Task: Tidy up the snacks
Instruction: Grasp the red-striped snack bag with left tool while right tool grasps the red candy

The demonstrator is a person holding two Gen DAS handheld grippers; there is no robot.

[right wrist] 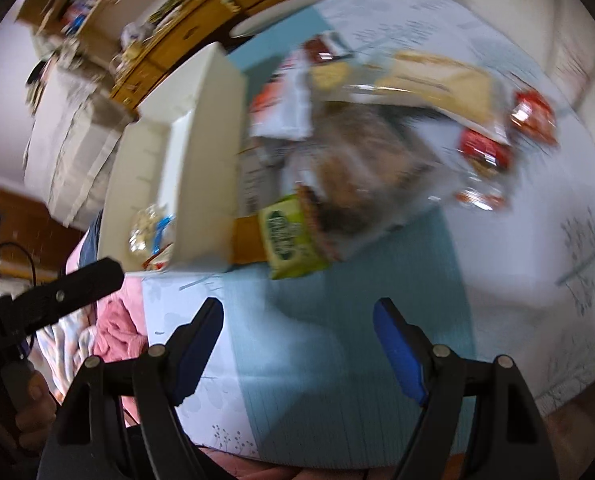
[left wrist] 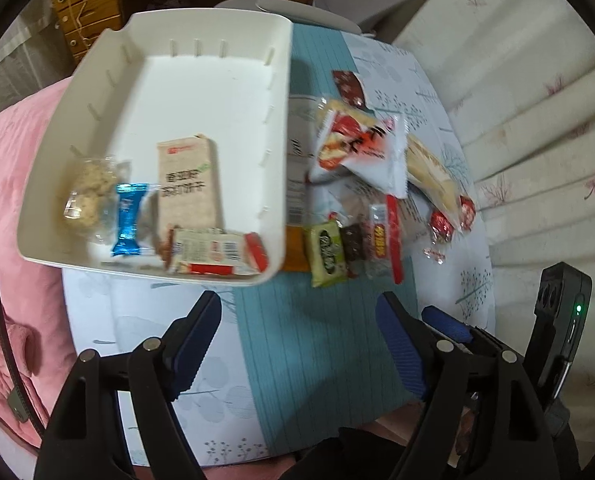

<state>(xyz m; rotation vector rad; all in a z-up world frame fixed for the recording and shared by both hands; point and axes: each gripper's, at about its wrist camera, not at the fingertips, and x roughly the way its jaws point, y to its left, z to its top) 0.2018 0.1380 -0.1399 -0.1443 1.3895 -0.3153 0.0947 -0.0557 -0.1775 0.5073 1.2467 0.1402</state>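
- Writing: tall beige packet (left wrist: 188,184) in the white tray (left wrist: 201,28) bears Chinese characters and a red logo at the top; too blurred to read. Green packet (left wrist: 328,255) on the surface (left wrist: 317,340) has white characters, also unreadable.
- Tray contents, left wrist view: clear bag of pale round pieces (left wrist: 91,192), blue-wrapped candy (left wrist: 128,220), the beige packet, and a red-and-white packet with barcode (left wrist: 217,254) at the near wall.
- Loose snacks lie in a pile just right of the tray: red-and-white sachet (left wrist: 357,148), long clear pack of biscuits (left wrist: 429,168), dark brown bar (left wrist: 353,242), red round candies (left wrist: 441,226).
- Left tool (left wrist: 299,338): released, nothing between its jaws, above the teal cloth.
- Right tool (right wrist: 297,338): released, empty; view heavily blurred.
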